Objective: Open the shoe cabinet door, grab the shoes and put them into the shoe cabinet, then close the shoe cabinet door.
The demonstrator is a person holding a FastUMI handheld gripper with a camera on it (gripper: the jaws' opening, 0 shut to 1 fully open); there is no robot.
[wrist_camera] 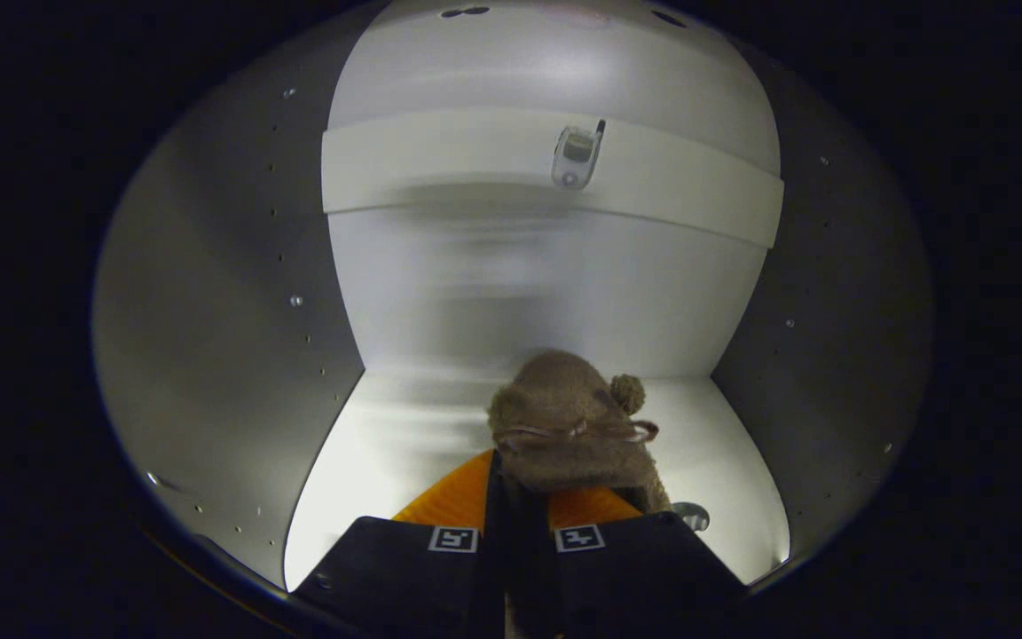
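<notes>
I am looking into a white shoe cabinet (564,293), with its back wall ahead and side walls left and right. A brown fuzzy shoe (569,426) with a small pompom and a thin bow hangs just ahead of my fingers, above the cabinet floor (404,444). My gripper (518,497) is shut on the shoe's rear edge, the fingers nearly together. The shoe's back part is hidden behind the fingers.
A white crossbar (440,164) runs across the cabinet's back wall above the shoe, with a small metal fitting (577,155) on it. Rows of small peg holes dot the left side wall (236,293) and the right side wall (830,311).
</notes>
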